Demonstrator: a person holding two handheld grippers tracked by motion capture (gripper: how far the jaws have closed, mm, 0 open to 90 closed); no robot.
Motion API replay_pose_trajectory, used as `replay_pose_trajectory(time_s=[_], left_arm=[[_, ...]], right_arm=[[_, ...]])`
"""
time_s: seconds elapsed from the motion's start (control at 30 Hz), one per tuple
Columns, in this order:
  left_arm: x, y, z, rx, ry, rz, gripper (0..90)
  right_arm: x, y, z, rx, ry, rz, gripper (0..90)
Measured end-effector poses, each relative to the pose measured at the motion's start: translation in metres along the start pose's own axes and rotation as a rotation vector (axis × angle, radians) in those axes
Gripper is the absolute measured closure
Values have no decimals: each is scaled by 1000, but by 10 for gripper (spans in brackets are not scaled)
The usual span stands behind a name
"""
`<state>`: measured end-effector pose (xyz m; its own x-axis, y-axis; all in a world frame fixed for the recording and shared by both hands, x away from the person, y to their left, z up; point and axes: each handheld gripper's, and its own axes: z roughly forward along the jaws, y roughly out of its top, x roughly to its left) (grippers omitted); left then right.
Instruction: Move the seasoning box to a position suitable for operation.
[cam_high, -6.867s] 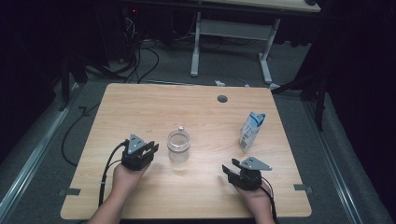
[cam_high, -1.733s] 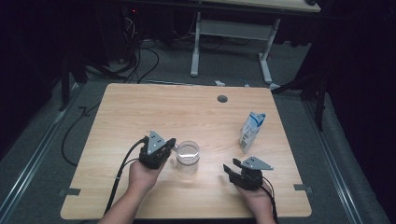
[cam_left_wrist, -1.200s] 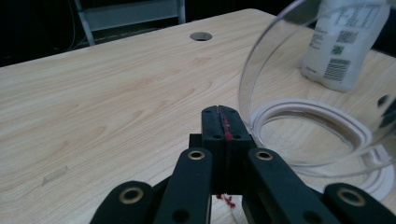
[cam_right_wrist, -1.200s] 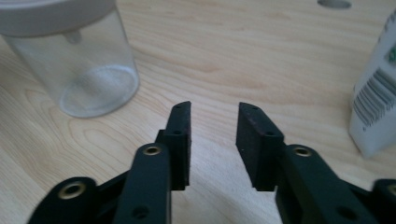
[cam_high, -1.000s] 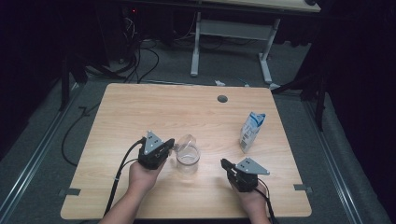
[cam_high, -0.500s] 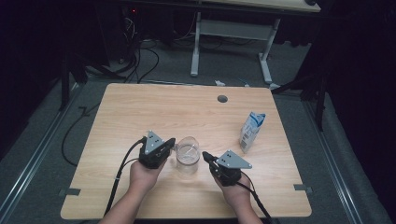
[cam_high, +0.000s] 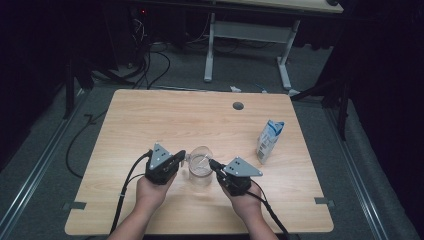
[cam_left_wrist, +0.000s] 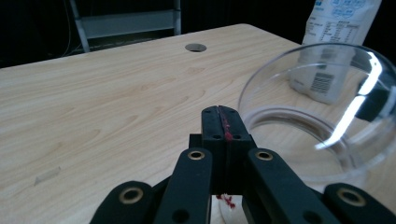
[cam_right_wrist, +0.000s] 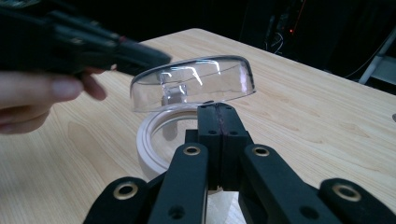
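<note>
The room is dark, with cables on the grey floor and a white desk frame at the top of the high view. In the middle stands a light wood table (cam_high: 150, 120) with a small round hole (cam_high: 238, 105) near its far edge.

A clear jar (cam_high: 200, 167) sits low in the middle of that view. A white ring (cam_right_wrist: 152, 140) sits on top of it. Its clear lid (cam_right_wrist: 194, 83) is tipped up above the ring. The left gripper (cam_high: 181, 156) seems to hold the lid by its edge, with its jaws pressed together. The right gripper (cam_high: 214, 165) is just beside the jar, jaws pressed together too, with nothing seen between them.

To do this well, I think the left one should lift the lid slowly and straight. The right one could steady the jar so it does not tip.

A milk carton (cam_high: 269, 140) stands at the right, well apart.
</note>
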<state>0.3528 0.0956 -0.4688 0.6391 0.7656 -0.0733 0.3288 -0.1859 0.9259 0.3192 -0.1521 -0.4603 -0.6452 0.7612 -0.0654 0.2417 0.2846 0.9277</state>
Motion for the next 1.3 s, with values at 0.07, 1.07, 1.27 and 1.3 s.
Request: replay_pose_trajectory(time_s=[0.07,1.07,1.27,1.3], left_arm=[[-2,-4,-4,0,-5,-2,900],[-35,-20,-9,-29,-93,-28,900],[-34,-19,-9,-37,-88,-30,900],[-33,-19,-9,-40,-85,-31,900]], right_arm=[[0,0,0,-2,1,3,900],[3,-4,3,33,7,-2,899],[4,-13,7,45,11,9,896],[4,-14,7,43,11,12,897]])
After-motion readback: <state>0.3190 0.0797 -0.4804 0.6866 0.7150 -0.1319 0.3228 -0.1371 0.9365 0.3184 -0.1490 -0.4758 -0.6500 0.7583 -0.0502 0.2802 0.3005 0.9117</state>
